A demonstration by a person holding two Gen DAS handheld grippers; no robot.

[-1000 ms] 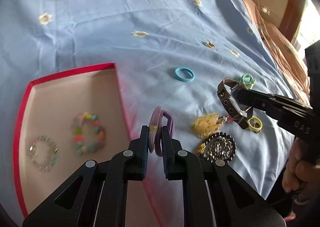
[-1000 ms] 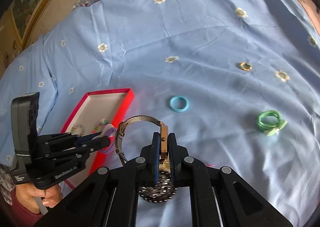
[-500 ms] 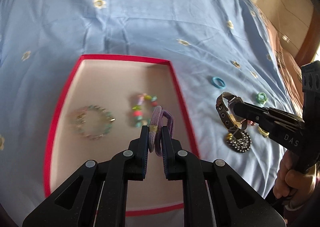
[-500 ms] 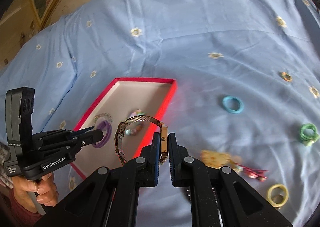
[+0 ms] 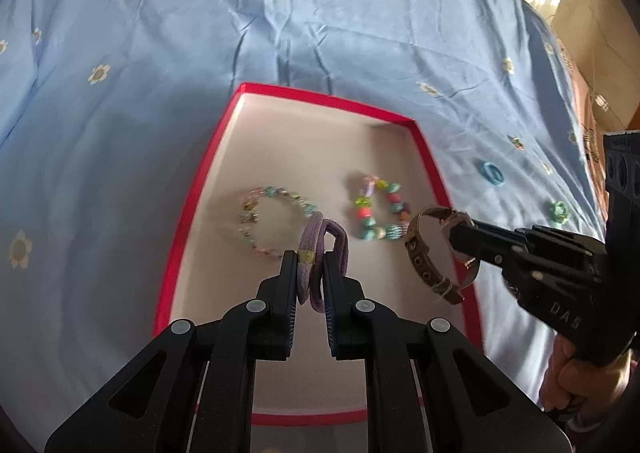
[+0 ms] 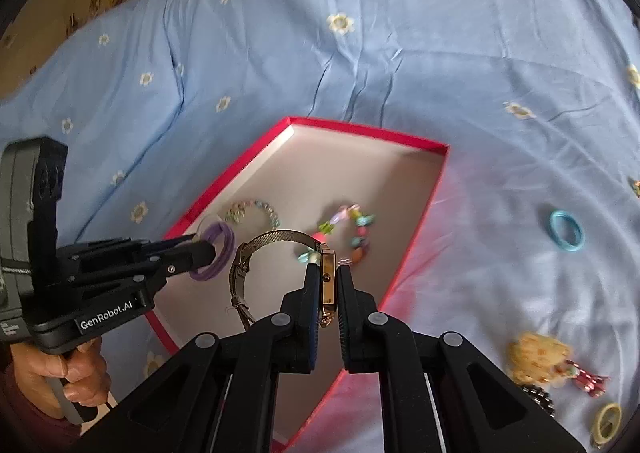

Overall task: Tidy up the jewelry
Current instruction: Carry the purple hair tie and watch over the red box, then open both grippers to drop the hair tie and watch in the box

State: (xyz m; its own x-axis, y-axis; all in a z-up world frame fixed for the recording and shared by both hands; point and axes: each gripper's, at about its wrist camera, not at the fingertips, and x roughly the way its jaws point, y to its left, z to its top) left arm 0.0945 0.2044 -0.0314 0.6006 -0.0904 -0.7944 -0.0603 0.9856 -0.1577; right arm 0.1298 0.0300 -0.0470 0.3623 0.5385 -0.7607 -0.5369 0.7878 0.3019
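Observation:
A red-rimmed box [image 5: 202,169] [image 6: 362,130] with a pale floor lies on the blue bedsheet. Inside it lie a pastel bead bracelet [image 5: 276,223] [image 6: 256,211] and a chunky coloured bead bracelet [image 5: 378,213] [image 6: 348,231]. My left gripper [image 5: 312,265] [image 6: 208,251] is shut on purple hair ties [image 5: 334,243] [image 6: 218,249], held above the box floor. My right gripper [image 6: 328,279] [image 5: 460,241] is shut on a wristwatch [image 6: 327,277] [image 5: 424,257] by its gold case; the mesh strap loops out to the left, over the box's near-right part.
Loose on the sheet to the right of the box lie a blue hair tie [image 6: 566,231] [image 5: 493,173], a green hair tie [image 5: 559,212], a yellow clip [image 6: 538,357], a red piece [image 6: 588,377], a beaded dark piece [image 6: 538,397] and a yellow ring [image 6: 608,417]. A hand holds each gripper's handle.
Both grippers swept left from the loose jewellery to above the red box, each keeping its hold. The box now fills the middle of both views.

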